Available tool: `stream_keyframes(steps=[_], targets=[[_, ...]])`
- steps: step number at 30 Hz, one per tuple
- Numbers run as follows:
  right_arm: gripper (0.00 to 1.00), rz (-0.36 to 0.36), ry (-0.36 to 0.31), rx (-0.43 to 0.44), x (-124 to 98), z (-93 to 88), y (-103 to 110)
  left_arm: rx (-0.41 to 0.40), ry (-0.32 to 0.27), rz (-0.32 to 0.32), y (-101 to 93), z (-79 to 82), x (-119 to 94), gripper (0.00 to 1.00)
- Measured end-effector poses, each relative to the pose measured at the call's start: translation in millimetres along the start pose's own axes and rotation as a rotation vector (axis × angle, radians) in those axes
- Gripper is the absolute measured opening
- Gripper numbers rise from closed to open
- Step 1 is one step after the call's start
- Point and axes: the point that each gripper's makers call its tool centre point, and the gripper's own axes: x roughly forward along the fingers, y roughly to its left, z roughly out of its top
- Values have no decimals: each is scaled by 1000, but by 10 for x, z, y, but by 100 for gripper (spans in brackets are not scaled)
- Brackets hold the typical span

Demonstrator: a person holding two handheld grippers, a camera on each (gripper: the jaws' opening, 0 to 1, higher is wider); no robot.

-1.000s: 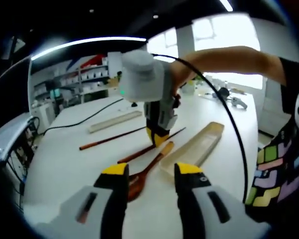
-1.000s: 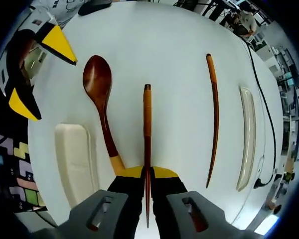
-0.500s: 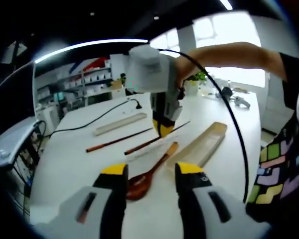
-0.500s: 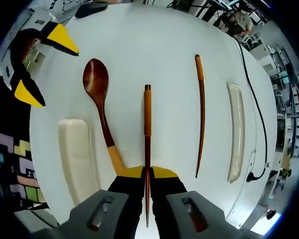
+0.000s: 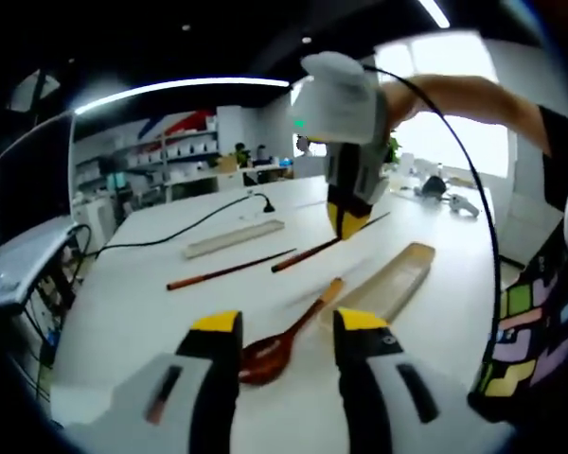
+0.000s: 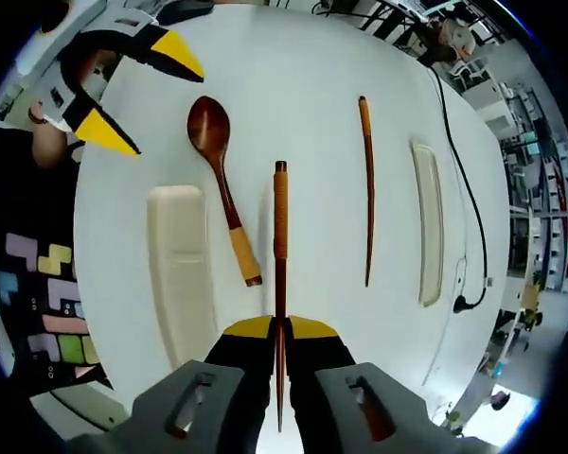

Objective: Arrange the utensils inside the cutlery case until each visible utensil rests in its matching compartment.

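Right hand-held gripper (image 6: 279,328) raised above the surface (image 6: 303,104), pinching one chopstick (image 6: 280,236) between pressed jaws. Left hand-held gripper (image 5: 276,326) spread, low, holding nothing. Second chopstick (image 6: 366,184) and spoon (image 6: 222,189) lying on surface. Case tray (image 6: 180,270) and lid (image 6: 427,222) both without utensils.

no readable text, label, brand, number or sign anywhere; far wall markings are too blurred
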Motion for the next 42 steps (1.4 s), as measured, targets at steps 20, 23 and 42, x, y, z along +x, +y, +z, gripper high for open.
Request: stream_keyframes(steps=[20, 23, 42], targets=[[2, 90, -22, 0, 35, -141, 454, -2, -2, 1, 13, 7, 29, 40], [2, 116, -27, 5, 71, -117, 526, -2, 0, 2, 18, 2, 32, 40], [2, 171, -51, 14, 229, -26, 730, -4, -1, -6, 26, -11, 40, 40]])
